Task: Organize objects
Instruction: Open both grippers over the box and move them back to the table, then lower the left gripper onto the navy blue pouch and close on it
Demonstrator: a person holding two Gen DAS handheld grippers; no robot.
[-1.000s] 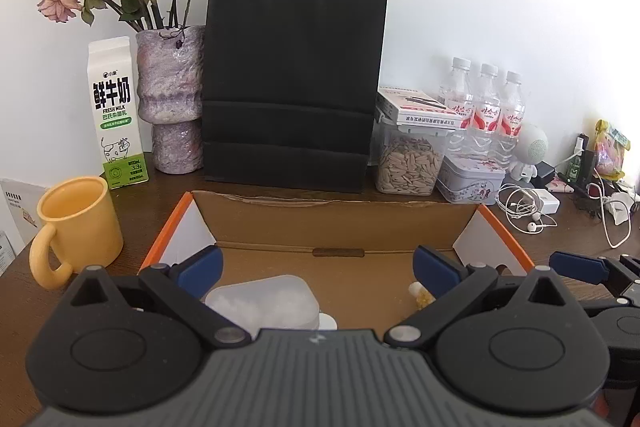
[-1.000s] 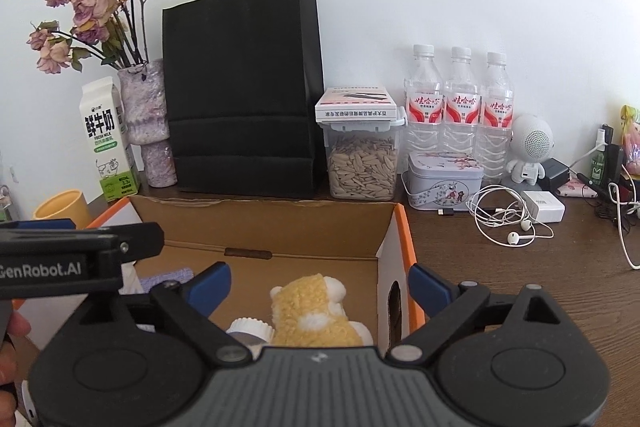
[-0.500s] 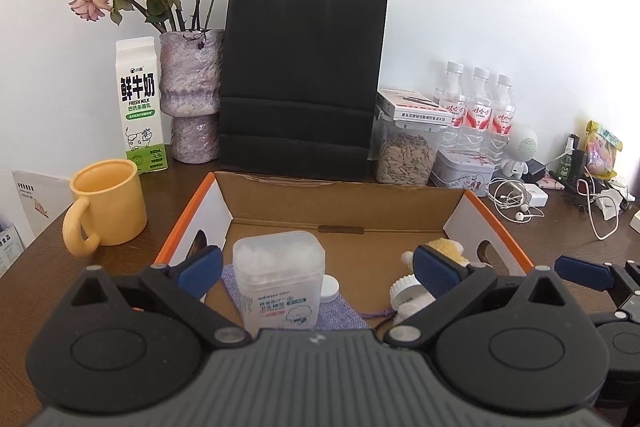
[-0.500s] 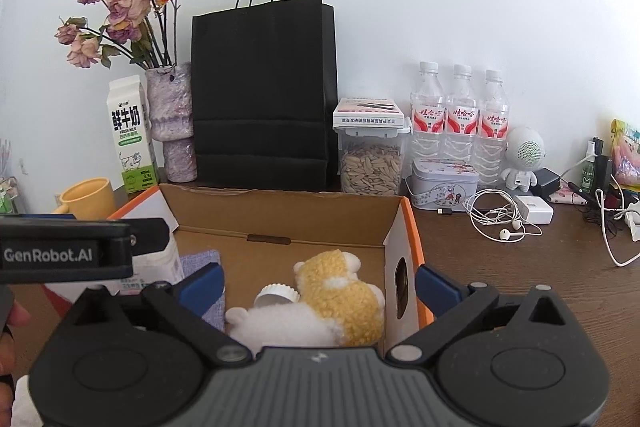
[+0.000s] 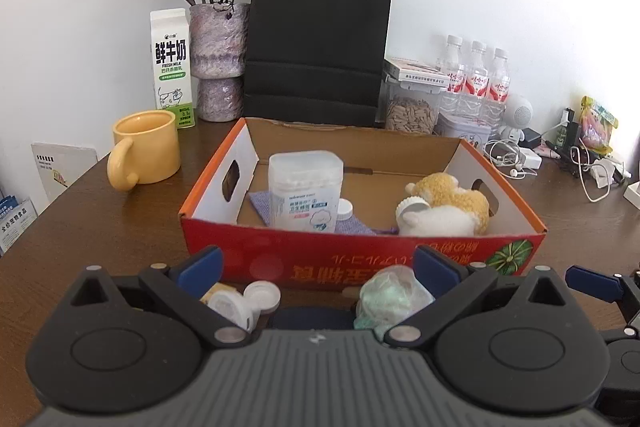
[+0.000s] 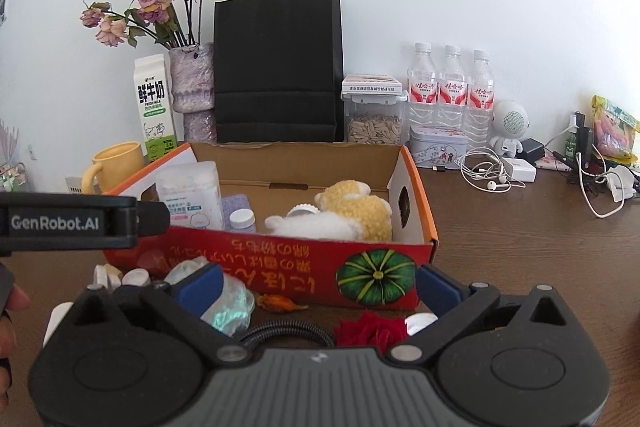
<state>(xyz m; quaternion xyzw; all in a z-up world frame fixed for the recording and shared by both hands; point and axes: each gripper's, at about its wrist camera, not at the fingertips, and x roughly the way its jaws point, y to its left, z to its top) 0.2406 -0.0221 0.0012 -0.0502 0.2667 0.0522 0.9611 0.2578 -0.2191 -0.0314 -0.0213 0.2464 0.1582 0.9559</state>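
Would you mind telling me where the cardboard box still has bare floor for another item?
The cardboard box has bare floor along its back wall, and between the cotton swab tub and plush toy. Its left side, with the purple cloth and white cap, is crowded.

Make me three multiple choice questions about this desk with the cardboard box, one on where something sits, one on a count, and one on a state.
1. Where is the plush toy?
A. inside the cardboard box
B. on the black bag
C. in the mug

2. How many water bottles stand by the wall?
A. one
B. three
C. five

3. How is the right hand-held gripper?
A. shut on a bottle
B. shut on the toy
C. open, empty

Key: 1 A, it lies in the box's right end. 2 B, three capped bottles stand together. 3 C, its blue pads stand wide apart, gripping nothing.
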